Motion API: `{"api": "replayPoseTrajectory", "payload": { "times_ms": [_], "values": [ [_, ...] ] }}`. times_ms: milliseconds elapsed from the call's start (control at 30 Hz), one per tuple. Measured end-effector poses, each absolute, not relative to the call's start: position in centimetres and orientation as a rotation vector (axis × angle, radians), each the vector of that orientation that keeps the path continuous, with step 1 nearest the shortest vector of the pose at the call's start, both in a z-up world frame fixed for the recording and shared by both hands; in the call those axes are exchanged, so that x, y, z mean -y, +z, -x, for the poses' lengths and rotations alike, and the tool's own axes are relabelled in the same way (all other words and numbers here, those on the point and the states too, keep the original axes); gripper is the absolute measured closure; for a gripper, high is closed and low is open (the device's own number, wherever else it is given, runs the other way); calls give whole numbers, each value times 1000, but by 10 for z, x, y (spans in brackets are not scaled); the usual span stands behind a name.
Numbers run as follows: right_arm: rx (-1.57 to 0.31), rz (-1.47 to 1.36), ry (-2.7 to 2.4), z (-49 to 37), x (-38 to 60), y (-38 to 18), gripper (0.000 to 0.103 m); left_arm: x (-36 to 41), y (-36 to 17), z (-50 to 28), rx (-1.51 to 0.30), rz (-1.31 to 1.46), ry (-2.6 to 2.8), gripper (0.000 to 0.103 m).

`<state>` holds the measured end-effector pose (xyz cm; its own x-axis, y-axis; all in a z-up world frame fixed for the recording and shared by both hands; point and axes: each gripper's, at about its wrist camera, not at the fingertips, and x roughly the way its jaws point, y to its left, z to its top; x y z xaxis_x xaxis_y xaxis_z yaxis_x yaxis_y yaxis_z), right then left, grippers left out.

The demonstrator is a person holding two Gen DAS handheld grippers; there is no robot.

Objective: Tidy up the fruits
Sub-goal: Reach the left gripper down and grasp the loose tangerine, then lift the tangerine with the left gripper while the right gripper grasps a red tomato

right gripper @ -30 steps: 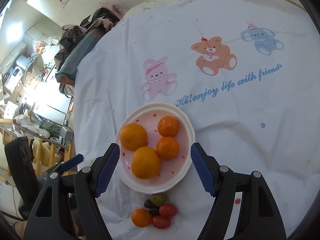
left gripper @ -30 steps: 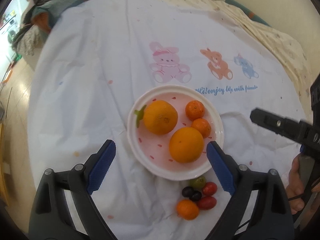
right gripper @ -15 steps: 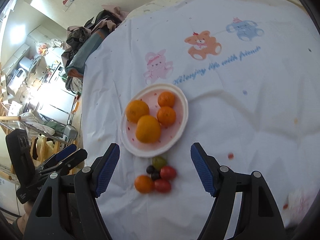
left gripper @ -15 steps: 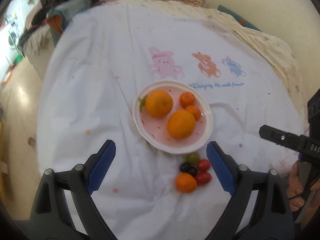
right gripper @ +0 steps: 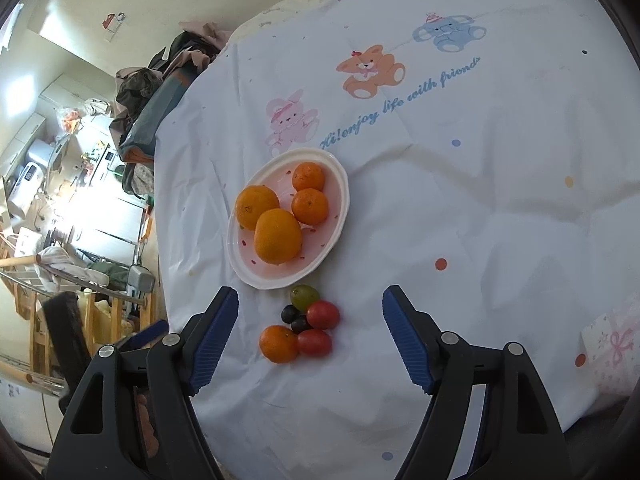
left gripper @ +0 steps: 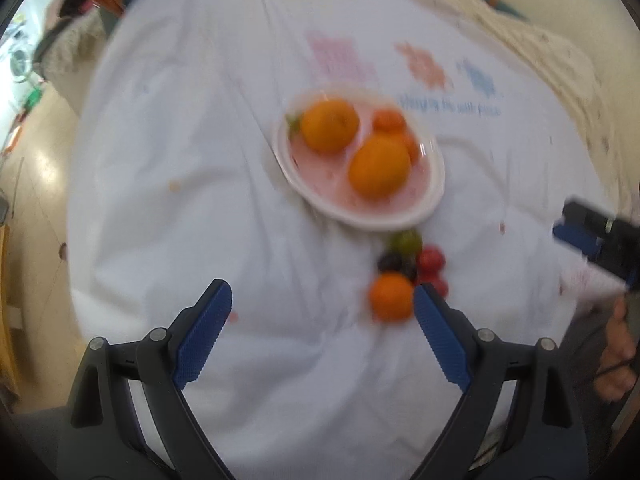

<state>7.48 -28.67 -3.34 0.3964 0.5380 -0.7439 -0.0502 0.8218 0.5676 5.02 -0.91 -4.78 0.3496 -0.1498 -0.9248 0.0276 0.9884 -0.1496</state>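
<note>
A white tablecloth point(right gripper: 460, 208) printed with cartoon animals and blue lettering is covering the whole table. Near its middle a white oval plate point(right gripper: 339, 184) with a pink inside is holding two large oranges point(right gripper: 277, 236) and two small mandarins point(right gripper: 309, 206). Just in front of the plate, a small cluster of fruit is lying on the cloth: a mandarin point(right gripper: 279, 343), two red tomatoes point(right gripper: 323, 314), a green grape point(right gripper: 304, 295) and two dark grapes point(right gripper: 289, 313), all touching or nearly so. The right gripper point(right gripper: 310, 334) is hovering over this cluster, its blue-padded jaws standing wide and gripping nothing. The left gripper point(left gripper: 322, 330), in a blurred view, is likewise spread wide and empty, the loose mandarin sitting just beside its right finger
</note>
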Motion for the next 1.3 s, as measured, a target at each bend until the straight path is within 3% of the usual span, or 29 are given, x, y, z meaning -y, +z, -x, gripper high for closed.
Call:
{"api": "replayPoseTrajectory", "payload": {
  "times_ms": [100,233,633,700,767,833,867,900,1300],
  "values": [
    [-1126,-505,390,-74,286,-37,26,28,-63,-48,-1272,47,-166,15],
    [-1135,-517,393,-77,286,-38,26,64,-83,-51,-1311,-138,-224,32],
    [-1143,-576,396,-80,294,-40,26,128,-125,-69,-1433,-607,-492,32],
    [-1143,-579,397,-81,295,-40,26,129,-128,-72,-1444,-617,-498,33],
    [-1147,-583,399,-82,295,-41,26,127,-129,-78,-1451,-592,-496,46],
    [-1155,-589,402,-83,294,-43,26,125,-129,-82,-1467,-556,-496,50],
    [-1157,-591,402,-84,294,-43,26,124,-128,-83,-1479,-527,-509,60],
    [-1162,-593,401,-85,293,-44,26,124,-127,-83,-1486,-516,-519,62],
    [-1184,-558,413,-89,282,-47,26,77,-83,-60,-1454,-321,-396,63]
  ]
}}
